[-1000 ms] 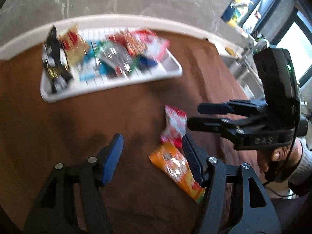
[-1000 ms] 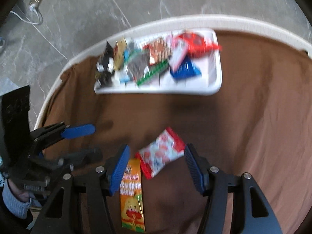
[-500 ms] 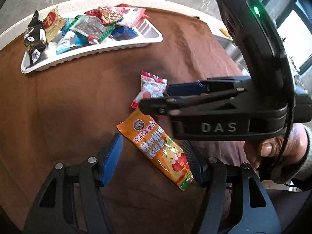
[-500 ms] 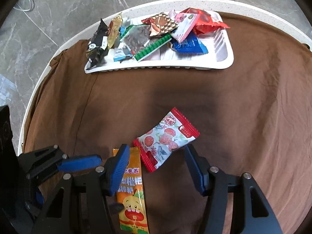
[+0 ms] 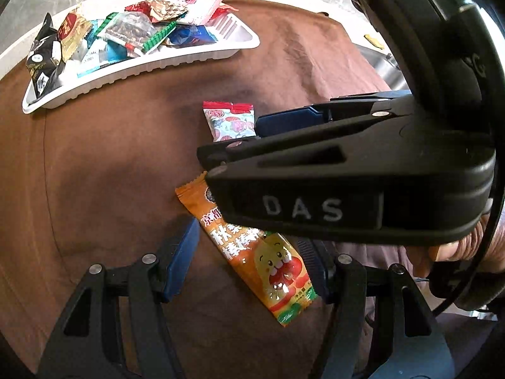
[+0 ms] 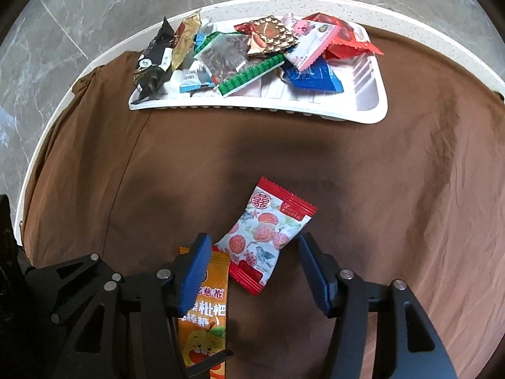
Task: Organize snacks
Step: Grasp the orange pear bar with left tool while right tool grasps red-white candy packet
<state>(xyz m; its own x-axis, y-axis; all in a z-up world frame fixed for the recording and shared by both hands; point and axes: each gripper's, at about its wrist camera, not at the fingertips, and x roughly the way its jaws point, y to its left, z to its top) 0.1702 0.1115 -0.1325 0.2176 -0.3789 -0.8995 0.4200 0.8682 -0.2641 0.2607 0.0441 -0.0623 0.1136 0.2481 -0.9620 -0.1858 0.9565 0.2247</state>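
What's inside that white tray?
The white plastic tray holds a pile of snack packets: black, gold, green-edged clear, blue, pink, red. The ones underneath are mostly covered.

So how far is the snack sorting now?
Mostly done: many packets already lie in the white plastic tray. In hand: nothing yet; the left gripper straddles the long orange packet, the right gripper the red-edged fruit-print packet, jaws open. Left: both packets, lying on the brown cloth.
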